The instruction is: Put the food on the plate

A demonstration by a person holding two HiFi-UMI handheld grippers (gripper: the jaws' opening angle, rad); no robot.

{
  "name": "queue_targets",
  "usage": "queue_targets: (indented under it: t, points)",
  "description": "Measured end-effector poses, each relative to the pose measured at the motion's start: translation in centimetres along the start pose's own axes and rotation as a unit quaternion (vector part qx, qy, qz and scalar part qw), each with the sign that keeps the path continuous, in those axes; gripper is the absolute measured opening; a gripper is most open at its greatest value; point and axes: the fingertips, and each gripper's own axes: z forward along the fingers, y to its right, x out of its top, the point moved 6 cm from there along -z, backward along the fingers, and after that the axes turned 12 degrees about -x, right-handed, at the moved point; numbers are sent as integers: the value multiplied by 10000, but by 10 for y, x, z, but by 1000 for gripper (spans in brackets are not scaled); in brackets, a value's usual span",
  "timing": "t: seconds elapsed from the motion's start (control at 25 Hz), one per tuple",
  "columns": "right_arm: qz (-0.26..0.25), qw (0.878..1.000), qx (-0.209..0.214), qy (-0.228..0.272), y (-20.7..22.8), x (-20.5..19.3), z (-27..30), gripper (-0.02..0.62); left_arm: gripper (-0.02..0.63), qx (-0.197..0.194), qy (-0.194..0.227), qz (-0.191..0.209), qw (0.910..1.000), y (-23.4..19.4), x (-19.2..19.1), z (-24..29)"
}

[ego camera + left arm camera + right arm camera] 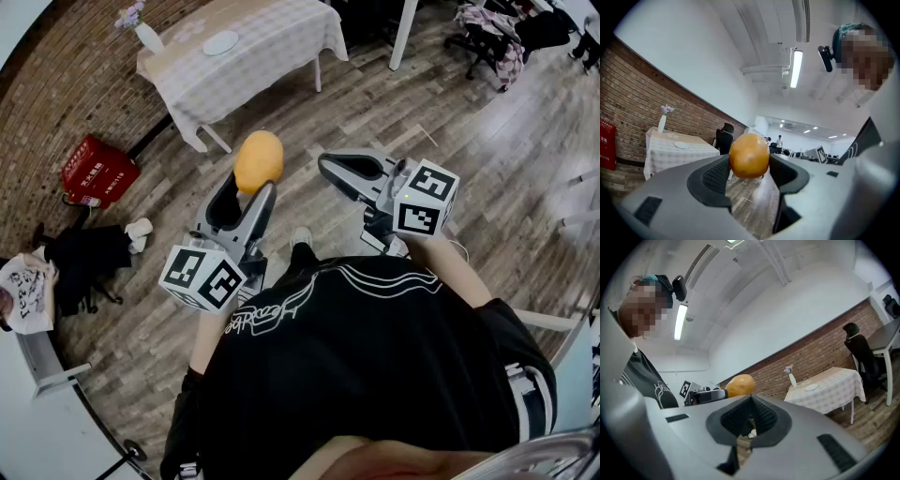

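The left gripper (pixel 248 190) has its jaws spread wide and pinches the round orange food (pixel 749 155) between their tips, the right gripper (pixel 750 398) has its jaws pressed together on nothing, and the plate (pixel 221 42) lies on a table (pixel 272 56) well beyond both.

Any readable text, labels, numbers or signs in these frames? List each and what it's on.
"Hea...": white script on the black shirt; only the start reads, the rest is unclear.
Red box on the floor: white print, too small to read.
White bag: dark print, blurred, unreadable.
Marker cubes: square patterns only, no words.
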Motion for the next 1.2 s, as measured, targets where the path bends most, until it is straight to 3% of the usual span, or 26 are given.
queue_targets:
  t: [0.44, 0.76, 1.2]
  points:
    - [-47, 9999, -139, -74, -5, 4, -1, -3, 264, -77, -95, -61, 9999, -3, 5, 2]
    - [55, 9996, -277, 36, 11, -9, -3, -3, 264, -175, -123, -63, 9998, -10, -13, 12]
    - [138, 9988, -444, -138, 78, 21, 75, -3, 264, -262, -87, -257, 9993, -104, 20, 63]
